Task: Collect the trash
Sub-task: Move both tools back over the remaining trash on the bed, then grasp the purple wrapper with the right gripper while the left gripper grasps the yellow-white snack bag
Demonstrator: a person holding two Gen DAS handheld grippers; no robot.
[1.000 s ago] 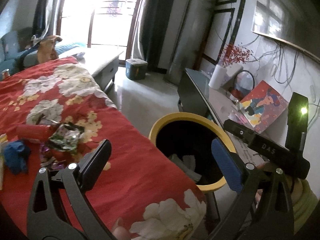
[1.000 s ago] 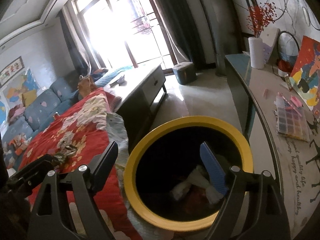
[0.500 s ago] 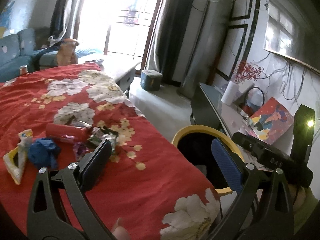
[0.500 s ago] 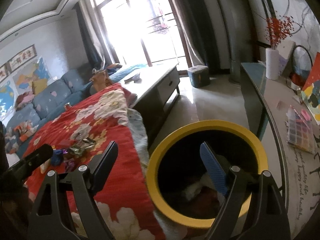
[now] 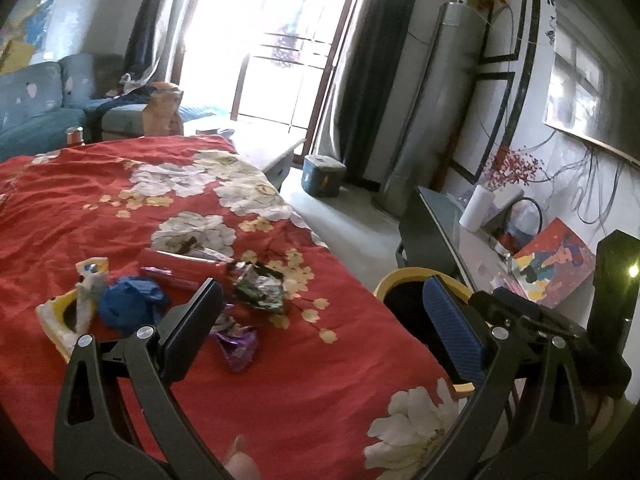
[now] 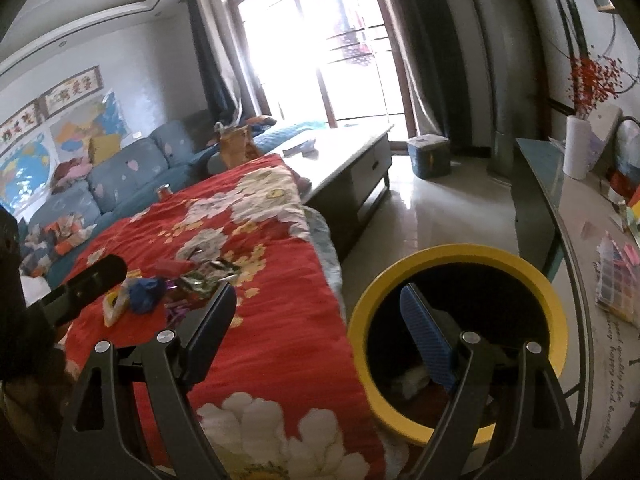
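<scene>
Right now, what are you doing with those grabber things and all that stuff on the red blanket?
A person is tidying up trash with a grabber in each hand. Both the left gripper and the right gripper are open and empty. A pile of trash sits on the red flowered blanket: a crumpled blue wad, a red tube, a shiny wrapper and a purple wrapper. The yellow-rimmed bin beside the blanket already has some rubbish in it.
</scene>
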